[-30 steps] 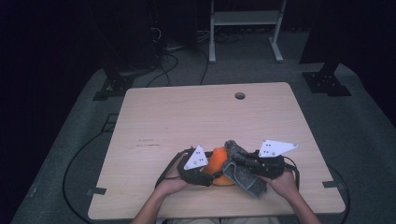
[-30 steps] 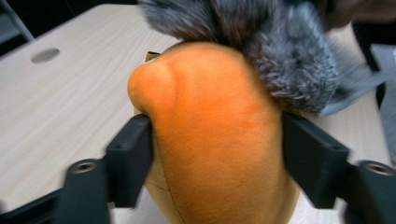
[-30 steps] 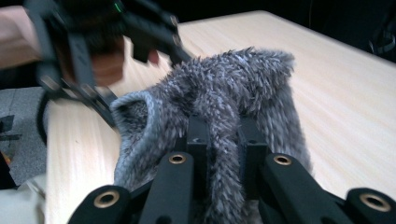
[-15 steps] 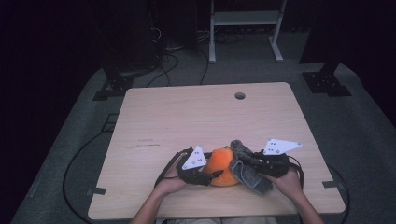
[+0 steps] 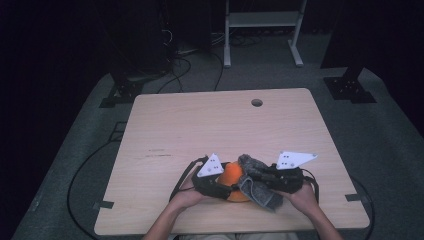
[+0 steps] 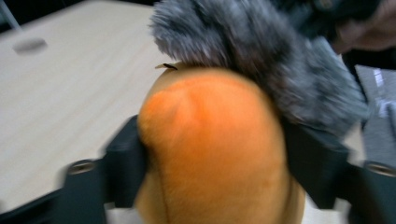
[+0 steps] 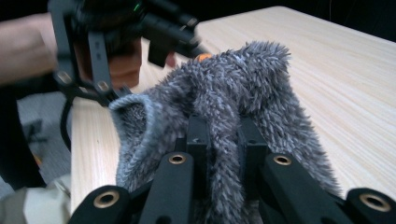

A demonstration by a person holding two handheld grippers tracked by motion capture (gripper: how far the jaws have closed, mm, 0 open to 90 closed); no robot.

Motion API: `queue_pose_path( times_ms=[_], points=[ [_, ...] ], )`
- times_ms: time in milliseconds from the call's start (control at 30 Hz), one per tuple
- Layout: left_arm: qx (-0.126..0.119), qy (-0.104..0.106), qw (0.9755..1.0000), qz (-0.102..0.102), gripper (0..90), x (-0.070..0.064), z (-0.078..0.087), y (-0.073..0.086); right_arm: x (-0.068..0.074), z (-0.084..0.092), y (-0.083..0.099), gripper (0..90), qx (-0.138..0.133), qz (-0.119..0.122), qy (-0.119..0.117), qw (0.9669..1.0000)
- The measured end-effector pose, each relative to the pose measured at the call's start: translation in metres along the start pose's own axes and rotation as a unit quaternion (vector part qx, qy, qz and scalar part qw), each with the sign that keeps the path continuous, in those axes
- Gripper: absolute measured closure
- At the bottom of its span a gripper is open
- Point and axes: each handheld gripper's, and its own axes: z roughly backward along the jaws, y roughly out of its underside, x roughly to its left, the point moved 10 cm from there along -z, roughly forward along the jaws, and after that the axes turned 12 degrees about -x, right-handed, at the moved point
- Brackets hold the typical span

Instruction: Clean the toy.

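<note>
An orange plush toy (image 5: 231, 176) lies near the table's front edge, between the jaws of my left gripper (image 5: 227, 186). In the left gripper view the black jaws touch both flanks of the toy (image 6: 210, 140); they have just been opening a little with the toy still between them. A grey fuzzy cloth (image 5: 261, 191) drapes over the toy's right side. My right gripper (image 5: 254, 176) is shut on it. In the right gripper view a fold of the cloth (image 7: 261, 93) is pinched between my right gripper's (image 7: 223, 135) two jaws.
The light wooden table (image 5: 200, 130) has a round cable hole (image 5: 257, 102) near its far edge. Cables (image 5: 75, 185) trail over the grey floor at the left. A white shelf frame (image 5: 260, 30) and black stand bases (image 5: 348, 89) stand behind the table.
The right gripper and the grey cloth have shifted slightly over the orange toy, which shows a little more. The left hand has kept its place.
</note>
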Motion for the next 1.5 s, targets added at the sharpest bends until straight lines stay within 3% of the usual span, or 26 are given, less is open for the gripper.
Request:
queue_pose_path(
  times_ms=[33, 67, 100, 167, 200, 267, 300, 333, 367, 433, 533, 667, 733, 800, 833, 867, 900, 1000, 1067, 1167, 1200, 1300, 1333, 1400, 1500],
  points=[
    [-0.008, -0.002, 0.9999, -0.013, 36.1, 0.000, 0.000, -0.003, -0.004, 0.003, -0.004, 78.2, -0.010, -0.009, 0.003, 0.9999],
    [-0.022, 0.001, 0.9991, -0.036, 39.9, -0.002, 0.001, -0.007, -0.012, 0.009, -0.008, 78.2, -0.020, -0.012, 0.023, 0.9995],
    [-0.032, -0.004, 0.9974, -0.064, 39.9, -0.003, 0.000, -0.012, -0.012, 0.009, -0.008, 78.2, -0.020, -0.012, 0.023, 0.9995],
    [-0.037, -0.013, 0.9917, -0.123, 41.0, -0.002, 0.000, -0.017, -0.011, 0.010, -0.012, 78.2, -0.023, -0.003, 0.030, 0.9993],
    [-0.030, -0.011, 0.9914, -0.127, 40.5, 0.000, 0.000, -0.015, -0.009, 0.009, -0.013, 78.2, -0.023, 0.006, 0.034, 0.9991],
    [-0.013, -0.008, 0.9957, -0.092, 31.3, 0.006, -0.002, -0.004, -0.009, 0.003, -0.008, 78.2, -0.003, 0.011, 0.039, 0.9992],
    [-0.017, -0.009, 0.9982, -0.056, 23.8, 0.008, -0.002, -0.002, -0.010, -0.001, -0.001, 78.3, 0.013, 0.011, 0.042, 0.9989],
    [-0.012, -0.008, 0.9994, -0.033, 19.0, 0.009, -0.001, 0.000, -0.010, -0.006, 0.005, 78.4, 0.016, 0.007, 0.043, 0.9989],
    [-0.006, -0.008, 0.9995, -0.031, 18.1, 0.010, 0.000, 0.001, -0.008, -0.010, 0.007, 78.4, 0.015, -0.003, 0.040, 0.9991],
    [0.000, -0.007, 0.9989, -0.045, 25.7, 0.009, 0.003, 0.003, -0.003, -0.013, 0.003, 78.4, 0.017, 0.012, 0.040, 0.9990],
    [0.001, 0.008, 0.9975, -0.070, 33.3, 0.004, 0.007, 0.005, 0.006, -0.012, -0.008, 78.3, -0.002, 0.019, 0.022, 0.9996],
    [-0.004, 0.021, 0.9964, -0.082, 35.4, 0.004, 0.011, 0.007, -0.003, -0.009, 0.000, 78.4, 0.015, 0.017, 0.030, 0.9993],
    [-0.006, 0.019, 0.9977, -0.065, 33.2, 0.006, 0.012, 0.007, -0.015, -0.003, 0.008, 78.3, 0.035, 0.019, 0.053, 0.9978],
    [-0.011, 0.017, 0.9994, -0.028, 22.7, 0.007, 0.009, 0.002, -0.021, 0.001, 0.016, 78.2, 0.033, -0.016, 0.047, 0.9982],
    [-0.017, 0.010, 0.9998, -0.001, 18.7, 0.008, 0.007, -0.001, -0.023, 0.002, 0.017, 78.2, 0.032, -0.018, 0.051, 0.9980],
    [-0.018, 0.007, 0.9998, 0.008, 17.6, 0.008, 0.006, -0.002, -0.023, 0.002, 0.018, 78.2, 0.033, -0.019, 0.051, 0.9980],
    [-0.015, -0.001, 0.9998, 0.009, 19.3, 0.010, 0.006, -0.002, -0.022, 0.002, 0.017, 78.2, 0.034, -0.018, 0.050, 0.9980],
    [-0.012, -0.005, 0.9996, -0.025, 32.5, 0.009, 0.008, -0.001, -0.021, 0.002, 0.015, 78.2, 0.035, -0.014, 0.048, 0.9981],
    [-0.007, 0.011, 0.9991, -0.041, 38.0, 0.004, 0.009, -0.001, -0.019, 0.004, 0.007, 78.2, 0.021, -0.014, 0.042, 0.9988],
    [-0.003, 0.044, 0.9960, -0.078, 39.0, -0.008, 0.007, 0.001, -0.006, 0.002, -0.015, 78.2, -0.021, -0.004, 0.015, 0.9997],
    [-0.002, 0.041, 0.9959, -0.080, 37.5, -0.009, 0.007, 0.000, -0.002, -0.001, -0.017, 78.2, -0.020, 0.002, 0.010, 0.9997],
    [-0.007, 0.019, 0.9990, -0.040, 18.2, -0.005, 0.004, -0.007, 0.002, -0.012, -0.006, 78.2, -0.004, 0.007, 0.011, 0.9999],
    [-0.008, 0.020, 0.9990, -0.040, 17.8, -0.005, 0.004, -0.007, 0.004, -0.015, -0.004, 78.2, -0.004, 0.003, 0.003, 1.0000],
    [-0.007, 0.020, 0.9980, -0.059, 29.4, -0.005, 0.006, -0.005, 0.004, -0.015, -0.005, 78.2, 0.000, 0.015, 0.011, 0.9998],
    [-0.002, 0.023, 0.9981, -0.057, 36.0, -0.002, 0.010, -0.001, -0.007, -0.008, 0.001, 78.3, 0.008, 0.005, 0.024, 0.9997]
  ],
)
